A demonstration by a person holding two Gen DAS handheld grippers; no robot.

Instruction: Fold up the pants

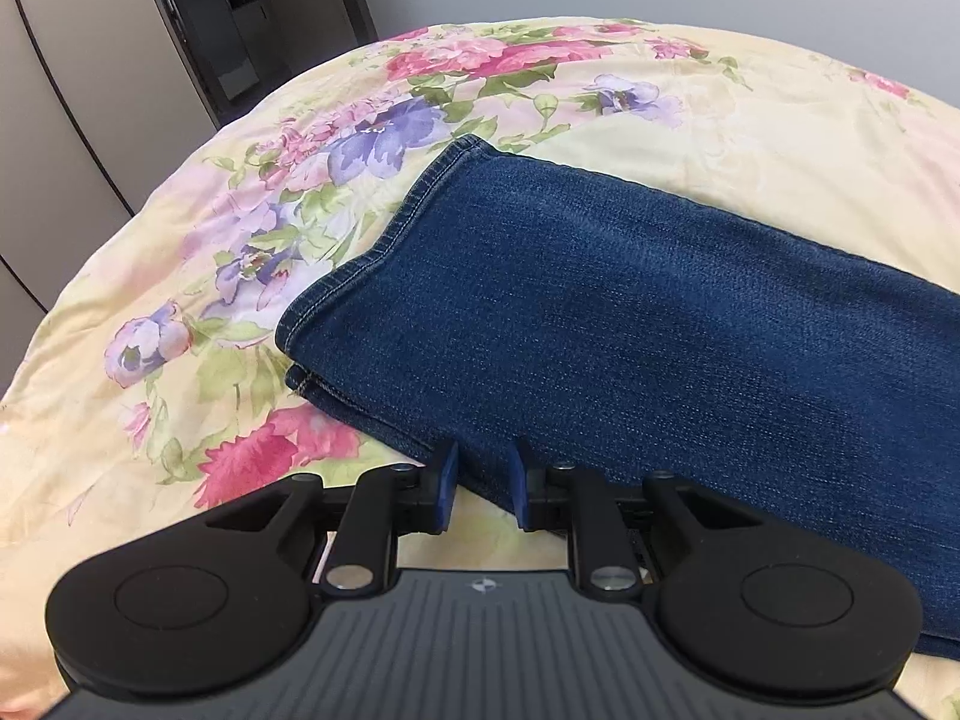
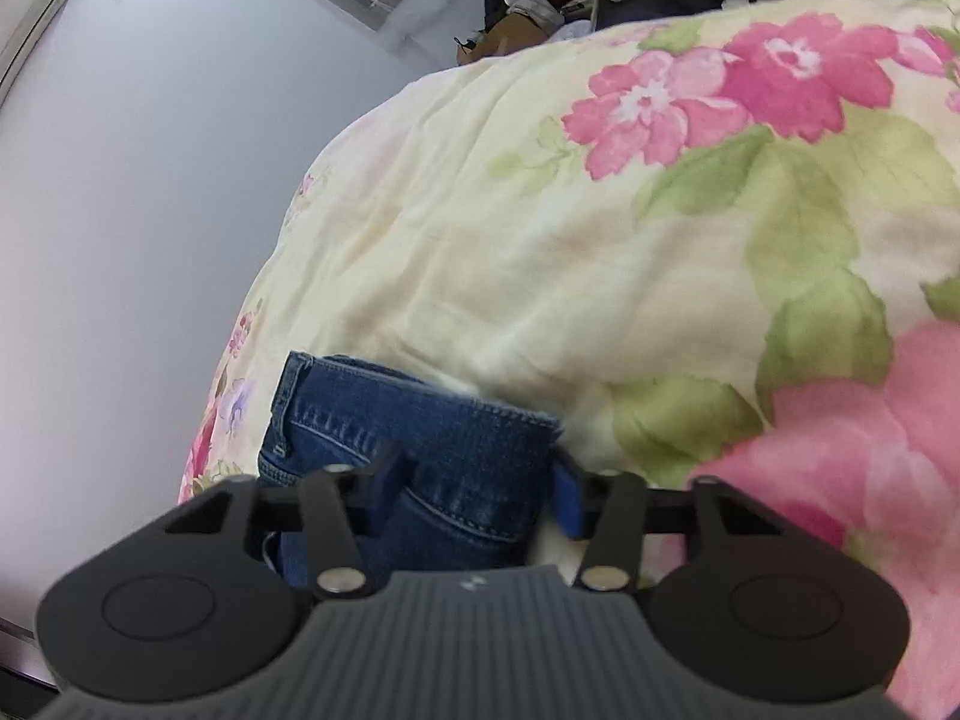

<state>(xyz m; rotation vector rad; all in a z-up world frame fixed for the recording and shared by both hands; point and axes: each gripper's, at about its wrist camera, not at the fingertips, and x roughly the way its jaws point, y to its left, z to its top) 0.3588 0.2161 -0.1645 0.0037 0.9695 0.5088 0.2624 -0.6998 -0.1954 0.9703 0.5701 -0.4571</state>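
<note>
jeans (image 1: 630, 312): lie flat on your flowery quilt (image 1: 750, 138), legs stacked so hems line up | left gripper (image 1: 483, 480): a little open, fingers on each side of the near edge, not squeezing yet | right gripper (image 2: 474, 489): jaws wide around the waistband (image 2: 420, 414), grip unclear | you want both ends to fold

One pair of jeans (image 1: 630, 312), one floral bedspread (image 1: 750, 120), two grippers (image 1: 483, 483)
</note>
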